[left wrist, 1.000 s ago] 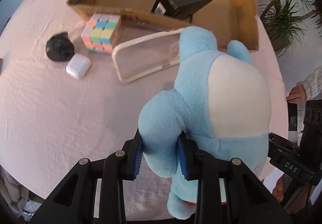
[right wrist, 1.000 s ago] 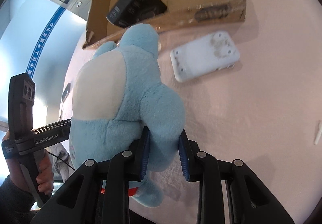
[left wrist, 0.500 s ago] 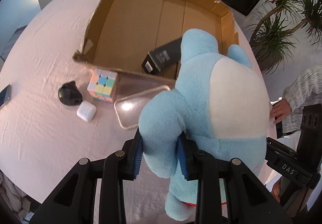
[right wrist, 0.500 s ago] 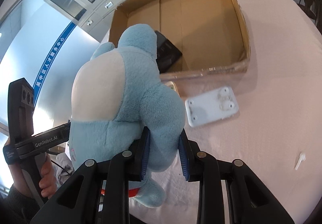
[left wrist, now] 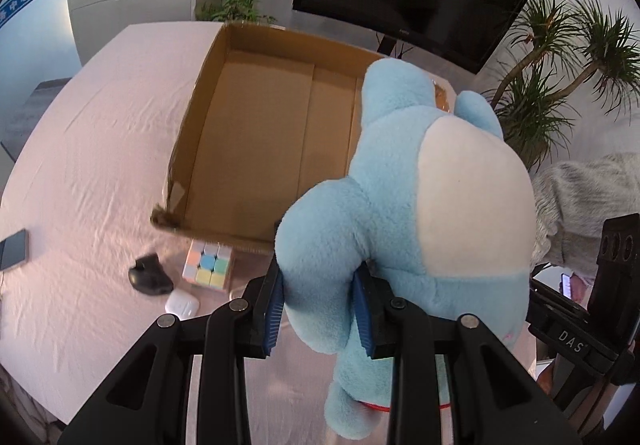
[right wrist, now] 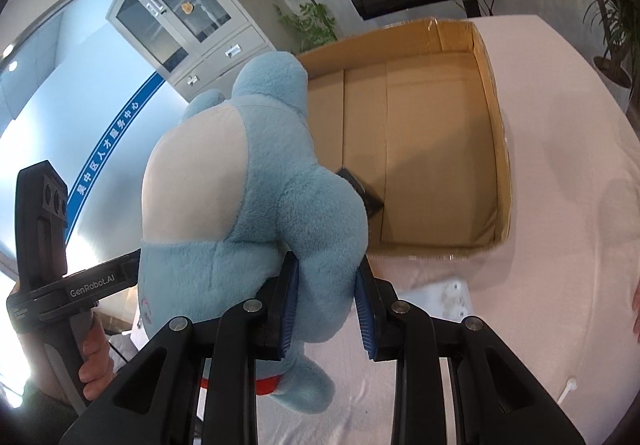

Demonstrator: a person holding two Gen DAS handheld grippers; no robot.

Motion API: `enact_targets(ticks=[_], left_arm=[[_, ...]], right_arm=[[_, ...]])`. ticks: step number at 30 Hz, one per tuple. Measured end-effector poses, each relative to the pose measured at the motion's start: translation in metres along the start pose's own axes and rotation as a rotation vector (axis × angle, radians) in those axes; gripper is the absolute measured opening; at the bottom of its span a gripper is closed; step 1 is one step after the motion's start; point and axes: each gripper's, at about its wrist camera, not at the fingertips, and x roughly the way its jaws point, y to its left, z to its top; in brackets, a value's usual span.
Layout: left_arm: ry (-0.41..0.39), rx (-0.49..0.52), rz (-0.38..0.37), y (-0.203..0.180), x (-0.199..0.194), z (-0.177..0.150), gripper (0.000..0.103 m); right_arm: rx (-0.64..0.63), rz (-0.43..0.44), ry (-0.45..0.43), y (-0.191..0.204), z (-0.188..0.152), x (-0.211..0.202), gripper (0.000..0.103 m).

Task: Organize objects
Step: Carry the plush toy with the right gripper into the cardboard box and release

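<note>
Blue plush toy point(left wrist: 404, 213) held aloft above pink-clothed table point(left wrist: 92, 149), in front of open cardboard box point(left wrist: 256, 149). Left gripper point(left wrist: 319, 303) clamped on one plush limb; right gripper point(right wrist: 326, 303) clamped on other limb, blue pads pressing into fur. Black box point(right wrist: 360, 191) lies inside cardboard box, mostly hidden behind toy. On table by box's near wall: colour cube point(left wrist: 208, 265), black mouse point(left wrist: 149, 275), white earbud case point(left wrist: 182, 303). Phone point(left wrist: 14, 249) near table edge.
</note>
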Motion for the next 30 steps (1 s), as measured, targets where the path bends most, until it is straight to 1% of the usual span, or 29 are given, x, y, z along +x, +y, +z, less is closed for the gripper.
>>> enact_targets(ticks=[10,15,16,24,30], left_arm=[[-0.064,0.027,-0.005,-0.006,-0.004,0.057,0.027],[-0.088,0.052,0.001,-0.013,0.001,0.084,0.027],[-0.097,0.039,0.010,-0.014,0.002,0.089,0.027],[-0.101,0.062,-0.011,-0.021,0.025,0.128,0.027],[-0.084,0.073,-0.007,-0.019,0.050,0.146,0.027]], right_arm=[[-0.013,-0.011,-0.087,0.020,0.057,-0.005,0.025],[-0.004,-0.009,-0.120,0.016,0.083,0.001,0.025],[-0.002,-0.009,-0.126,0.015,0.089,0.003,0.025],[0.005,-0.033,-0.158,0.003,0.132,0.016,0.025],[0.004,-0.063,-0.140,-0.007,0.157,0.042,0.025]])
